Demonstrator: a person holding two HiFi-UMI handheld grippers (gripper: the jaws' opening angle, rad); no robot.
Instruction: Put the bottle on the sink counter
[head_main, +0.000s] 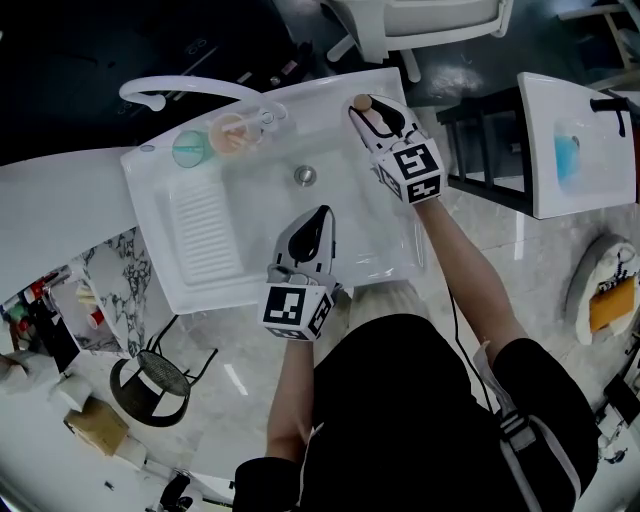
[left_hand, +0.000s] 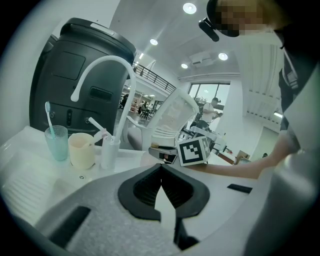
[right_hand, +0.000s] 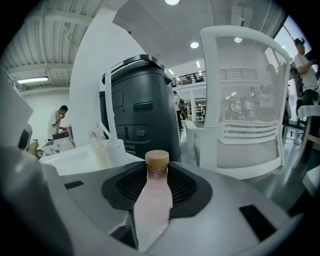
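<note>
Right fingers (right_hand: 189, 186) gripping pink bottle (right_hand: 152, 200), left fingers (left_hand: 141, 187) closed, empty

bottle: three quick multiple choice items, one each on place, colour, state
1. Where is the bottle?
A) between the right gripper's jaws
B) inside a cup
C) on the floor
2. What colour is its cap?
A) blue
B) tan
C) black
3. How do the left gripper's jaws stand?
A) wide apart
B) on a toothbrush
C) together, empty

Answers:
1 A, the right gripper view shows it clamped there.
2 B, the cap shows tan.
3 C, they meet with nothing between.
</note>
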